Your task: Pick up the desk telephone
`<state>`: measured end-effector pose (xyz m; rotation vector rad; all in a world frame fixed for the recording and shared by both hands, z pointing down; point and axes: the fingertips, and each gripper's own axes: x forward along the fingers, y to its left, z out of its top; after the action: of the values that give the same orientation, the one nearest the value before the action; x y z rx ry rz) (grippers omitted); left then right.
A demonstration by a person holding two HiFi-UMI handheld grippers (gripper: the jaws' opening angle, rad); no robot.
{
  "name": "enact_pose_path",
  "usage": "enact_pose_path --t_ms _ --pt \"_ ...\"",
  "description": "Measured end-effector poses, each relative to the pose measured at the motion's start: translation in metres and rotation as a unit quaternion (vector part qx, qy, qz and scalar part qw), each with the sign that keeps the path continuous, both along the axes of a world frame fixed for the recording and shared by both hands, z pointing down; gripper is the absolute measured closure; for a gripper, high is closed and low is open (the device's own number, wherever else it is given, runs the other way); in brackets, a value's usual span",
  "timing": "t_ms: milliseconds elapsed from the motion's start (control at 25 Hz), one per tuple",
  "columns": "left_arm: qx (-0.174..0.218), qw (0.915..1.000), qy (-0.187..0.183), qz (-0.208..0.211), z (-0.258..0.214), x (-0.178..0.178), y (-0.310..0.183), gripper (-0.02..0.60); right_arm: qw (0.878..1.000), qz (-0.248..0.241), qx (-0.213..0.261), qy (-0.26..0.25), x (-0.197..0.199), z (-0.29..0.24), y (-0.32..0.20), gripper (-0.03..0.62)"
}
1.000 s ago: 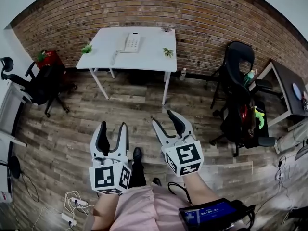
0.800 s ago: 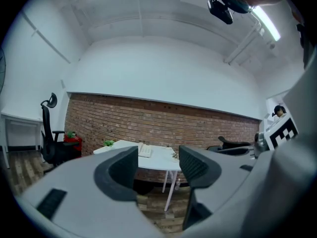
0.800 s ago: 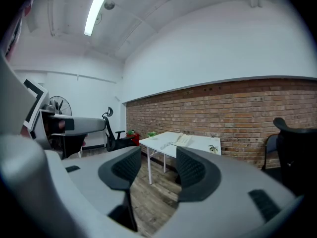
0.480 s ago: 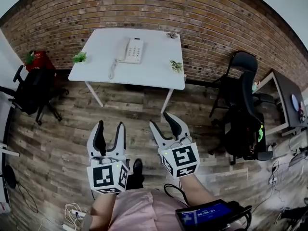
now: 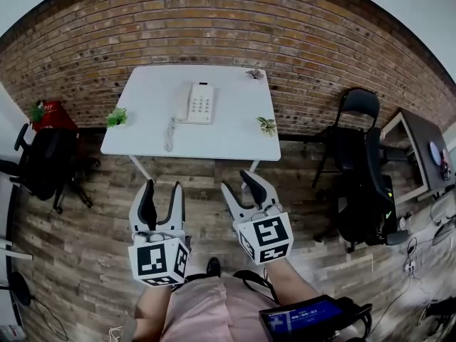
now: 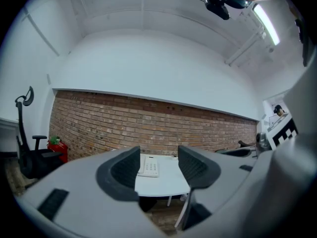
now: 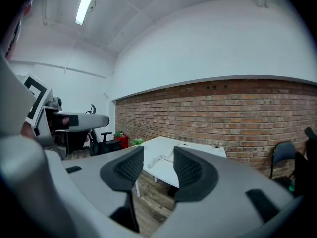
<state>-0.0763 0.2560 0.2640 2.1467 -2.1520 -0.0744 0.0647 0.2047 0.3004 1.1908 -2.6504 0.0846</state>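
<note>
A white desk telephone [image 5: 199,102] with a coiled cord lies on a white table [image 5: 214,140] against the brick wall. Both grippers are held over the wooden floor, short of the table's front edge. My left gripper [image 5: 162,189] is open and empty; in the left gripper view the telephone [image 6: 149,167] shows between the jaws of the left gripper [image 6: 158,157], far off. My right gripper [image 5: 237,182] is open with nothing in it, and its jaws have just been closing a little. In the right gripper view, the right gripper [image 7: 158,157] points at the table [image 7: 203,150].
Two small green plants [image 5: 116,117] [image 5: 267,125] stand near the table's front corners. Black office chairs stand at the left [image 5: 43,166] and right [image 5: 360,162]. A dark desk [image 5: 420,137] is at the far right. A device with a lit screen [image 5: 306,318] hangs by the person's waist.
The person has walked toward the table: table and telephone appear larger and lower in the head view. Both grippers came forward with them. The right jaws stand slightly narrower.
</note>
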Motion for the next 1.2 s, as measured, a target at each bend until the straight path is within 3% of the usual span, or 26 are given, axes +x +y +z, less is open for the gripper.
enact_pose_path --t_ms 680,1200 --pt "-0.059 0.9971 0.002 0.049 0.049 -0.006 -0.081 0.354 0.999 0.028 -0.018 -0.004 -0.013 0.028 -0.072 0.405" --pt "-0.096 0.9934 -0.004 0.062 0.076 -0.023 -0.229 0.354 0.998 0.025 -0.054 -0.012 -0.035 0.053 -0.222 0.405"
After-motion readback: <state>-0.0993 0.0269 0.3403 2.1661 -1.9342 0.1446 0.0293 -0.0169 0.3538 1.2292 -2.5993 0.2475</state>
